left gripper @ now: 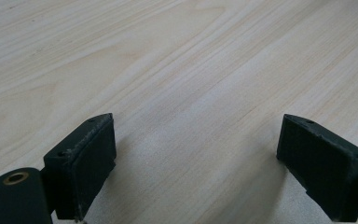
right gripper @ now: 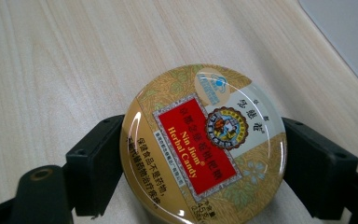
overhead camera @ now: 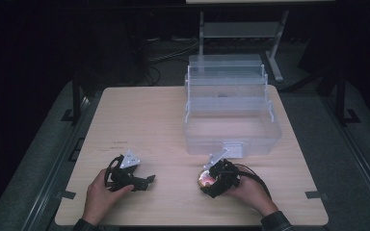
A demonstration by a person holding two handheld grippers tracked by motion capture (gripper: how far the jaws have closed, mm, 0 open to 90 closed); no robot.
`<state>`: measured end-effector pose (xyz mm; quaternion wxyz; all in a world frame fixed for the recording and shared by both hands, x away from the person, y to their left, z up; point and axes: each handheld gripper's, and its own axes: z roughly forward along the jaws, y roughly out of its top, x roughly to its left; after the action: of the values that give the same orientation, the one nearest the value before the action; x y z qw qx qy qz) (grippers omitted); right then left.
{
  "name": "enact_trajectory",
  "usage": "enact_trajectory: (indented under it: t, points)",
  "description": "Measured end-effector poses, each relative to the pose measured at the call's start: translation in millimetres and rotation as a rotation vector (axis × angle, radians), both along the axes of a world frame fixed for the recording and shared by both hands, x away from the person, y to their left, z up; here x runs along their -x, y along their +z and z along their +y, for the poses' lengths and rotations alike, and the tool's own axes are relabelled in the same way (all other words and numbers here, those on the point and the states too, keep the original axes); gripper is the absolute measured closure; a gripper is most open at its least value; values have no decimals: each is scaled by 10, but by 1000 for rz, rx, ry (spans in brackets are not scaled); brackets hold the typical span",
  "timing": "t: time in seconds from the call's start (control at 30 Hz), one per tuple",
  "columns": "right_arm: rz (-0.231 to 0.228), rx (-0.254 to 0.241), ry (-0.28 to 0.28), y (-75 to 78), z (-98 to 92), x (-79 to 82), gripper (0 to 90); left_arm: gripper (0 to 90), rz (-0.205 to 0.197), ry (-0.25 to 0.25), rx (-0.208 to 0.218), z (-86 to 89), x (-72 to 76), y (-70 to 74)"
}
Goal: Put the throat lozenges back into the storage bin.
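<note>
The pale wooden bench (overhead camera: 149, 120) carries a clear plastic box (overhead camera: 231, 120). The right tongs (right gripper: 204, 161) clamp a round candy tin (right gripper: 205, 144). The left tongs (left gripper: 196, 163) rest released, nothing between them.

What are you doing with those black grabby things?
A person sits at a wooden table with a tool in each hand. The right tool is shut on a round candy tin, one jaw pressing each side of it, near the table's front edge. The left tool is open over bare wood with nothing between its jaws. A clear plastic box stands open just behind the tin.
</note>
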<state>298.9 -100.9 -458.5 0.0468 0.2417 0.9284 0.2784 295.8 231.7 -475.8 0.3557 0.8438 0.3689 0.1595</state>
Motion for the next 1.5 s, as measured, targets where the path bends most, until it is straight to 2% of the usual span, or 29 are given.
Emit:
enact_trajectory:
  t: [0.7, 1.5]
  points:
    - [-1, -7, -14, 81, -88, 29, 193, 109, 1, 3, 5, -3, 2, -2]
    - [-9, -16, -66, 170, -335, 135, 194, 109, -1, 5, 8, -5, 2, -3]
